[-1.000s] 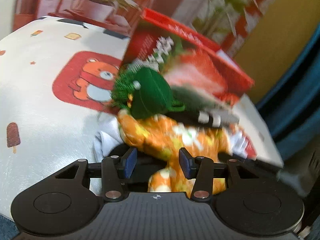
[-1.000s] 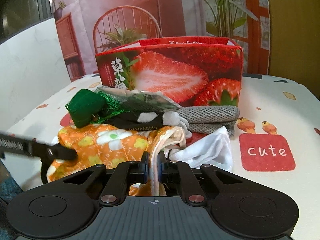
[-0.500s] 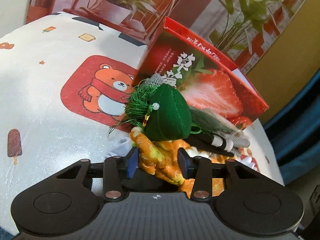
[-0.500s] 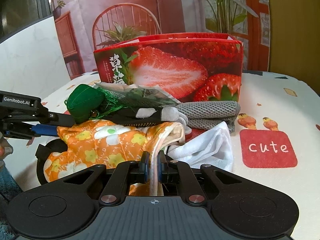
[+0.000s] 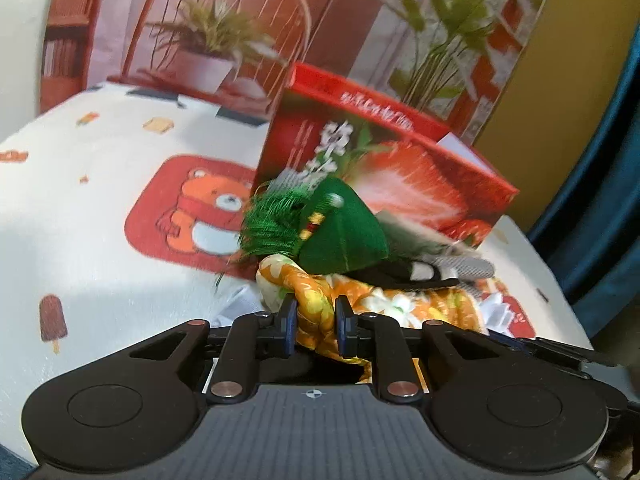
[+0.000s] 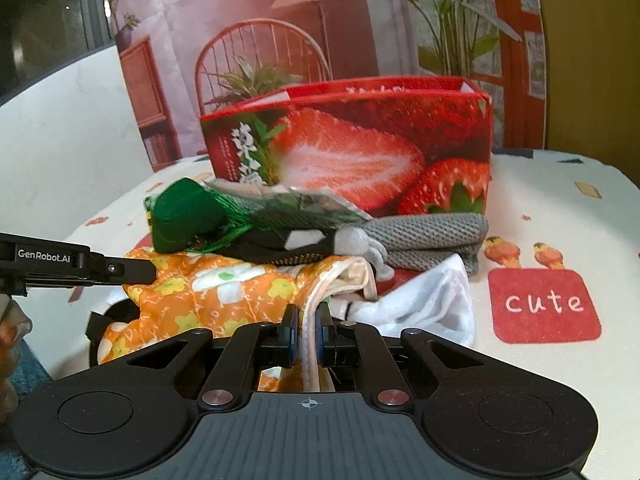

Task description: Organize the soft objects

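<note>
The soft things lie in one heap on the surface [image 6: 560, 208], just ahead of both sets of jaws and in front of the strawberry box [image 6: 360, 148], which looks like the place they are meant to go.

The right gripper [image 6: 307, 330] has its jaws pressed together on the pale hemmed edge of the orange floral cloth [image 6: 208, 292], the strip of hem standing upright between the pads. That grip seems to anchor one end of the cloth at the bottom of the heap.

The left gripper [image 5: 316, 320] has just been closing its jaws, and a bunched fold of the same orange floral cloth [image 5: 316, 308] sits pinched between them. Taking the cloth at two separate points probably lets it be lifted or spread flat rather than dragged as a lump.

Just beyond the left jaws, the green tasselled pouch [image 5: 340, 236] rests on top of the cloth, and beside it lie a black-and-white item [image 6: 292, 240] and a grey knitted piece [image 6: 432, 236]. A white cloth [image 6: 424, 300] spills out to the right of the right jaws. Since these ride on the orange cloth, raising it may tip them off.
</note>
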`<state>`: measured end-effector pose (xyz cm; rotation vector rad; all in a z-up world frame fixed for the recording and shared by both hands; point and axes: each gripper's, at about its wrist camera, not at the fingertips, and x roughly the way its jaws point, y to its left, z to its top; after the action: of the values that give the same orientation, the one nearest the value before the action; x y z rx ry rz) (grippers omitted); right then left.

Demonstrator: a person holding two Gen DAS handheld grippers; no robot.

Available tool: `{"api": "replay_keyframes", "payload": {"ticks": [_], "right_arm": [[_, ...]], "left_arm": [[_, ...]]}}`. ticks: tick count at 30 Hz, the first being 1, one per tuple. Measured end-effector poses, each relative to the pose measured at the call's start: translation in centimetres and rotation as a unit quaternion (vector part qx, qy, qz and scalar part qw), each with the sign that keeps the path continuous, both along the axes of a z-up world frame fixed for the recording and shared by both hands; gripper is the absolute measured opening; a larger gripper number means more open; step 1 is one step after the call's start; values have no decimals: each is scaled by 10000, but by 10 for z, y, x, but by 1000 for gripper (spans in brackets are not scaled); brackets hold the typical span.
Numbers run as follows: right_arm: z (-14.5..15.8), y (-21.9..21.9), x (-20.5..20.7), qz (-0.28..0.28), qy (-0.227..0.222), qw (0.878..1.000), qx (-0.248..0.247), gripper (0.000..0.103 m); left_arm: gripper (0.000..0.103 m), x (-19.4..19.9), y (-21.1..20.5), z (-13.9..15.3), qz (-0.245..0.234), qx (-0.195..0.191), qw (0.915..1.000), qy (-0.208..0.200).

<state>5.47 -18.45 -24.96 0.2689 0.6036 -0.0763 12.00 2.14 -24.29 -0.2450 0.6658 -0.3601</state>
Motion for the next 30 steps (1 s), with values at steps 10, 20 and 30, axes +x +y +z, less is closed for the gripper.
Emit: {"api": "replay_keyframes", "payload": {"ticks": [10, 20, 30], "right_arm": [[17, 6, -10, 14, -506, 9983, -287, 8], [25, 10, -13, 35, -675, 9969, -398, 8], [75, -1, -5, 232, -1227, 9918, -268, 8]], "left_arm": [[20, -18, 2, 20, 18, -67, 9983, -587], [20, -32, -6, 39, -114, 63, 9935, -1133], [20, -12, 1, 95, -270, -168, 9856, -1663]]}}
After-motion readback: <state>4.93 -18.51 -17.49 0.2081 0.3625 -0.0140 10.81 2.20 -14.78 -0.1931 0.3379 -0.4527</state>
